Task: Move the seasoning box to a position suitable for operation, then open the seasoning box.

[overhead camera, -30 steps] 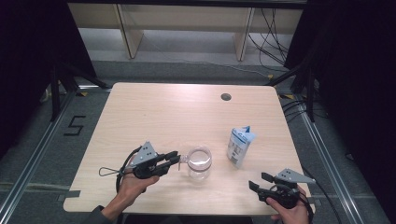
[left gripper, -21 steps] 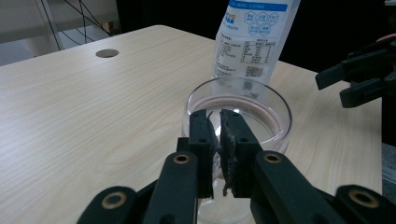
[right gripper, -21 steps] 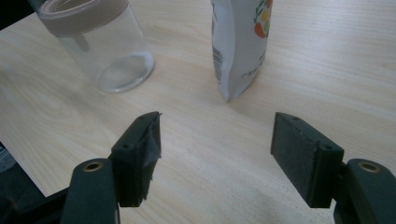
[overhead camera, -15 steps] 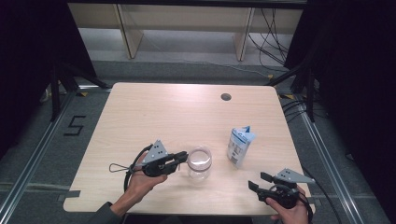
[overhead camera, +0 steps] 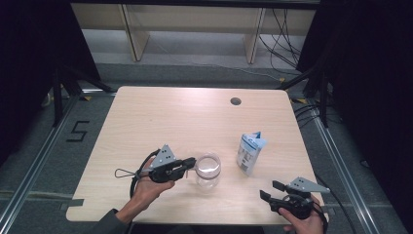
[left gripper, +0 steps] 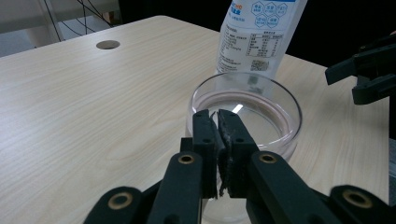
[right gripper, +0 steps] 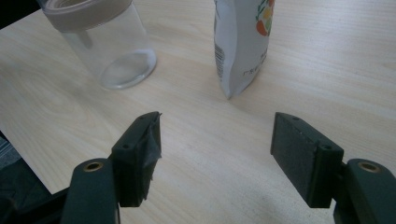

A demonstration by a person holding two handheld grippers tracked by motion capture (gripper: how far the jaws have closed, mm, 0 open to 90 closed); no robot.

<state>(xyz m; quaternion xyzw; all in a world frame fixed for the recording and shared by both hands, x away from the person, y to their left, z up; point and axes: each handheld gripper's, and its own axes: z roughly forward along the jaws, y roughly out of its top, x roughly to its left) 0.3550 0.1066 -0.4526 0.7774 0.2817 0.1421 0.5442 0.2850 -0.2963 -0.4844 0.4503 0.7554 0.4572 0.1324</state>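
The jar (overhead camera: pixel 208 169) stood upright on the table (overhead camera: pixel 185 117), near the front edge and a little left of the middle, and its mouth was open with no lid on it. It was of clear glass with a pale pinkish band around the rim, which the right gripper view (right gripper: pixel 98 37) showed well. The left gripper (overhead camera: pixel 191 163) was held level by the person's left hand (overhead camera: pixel 148 187) and pointed at the jar from the left. Its jaws had just been closing, and in the left gripper view (left gripper: pixel 218 140) they stood together, pad against pad, with nothing between them. Their tips were at the near rim of the jar (left gripper: pixel 245 112); whether they touched the glass, I cannot tell. The pouch (overhead camera: pixel 250 152), white with blue print, stood upright just to the right of the jar and a little farther back, apart from it. In the left gripper view the pouch (left gripper: pixel 257 32) rose directly behind the jar. The right gripper (overhead camera: pixel 271 191) was in the person's right hand (overhead camera: pixel 304 222) at the front right corner of the table, well apart from both things. Its jaws were wide apart and empty, and in the right gripper view (right gripper: pixel 215 144) only the bare wood lay between them, with the pouch (right gripper: pixel 240 42) and the jar farther ahead.
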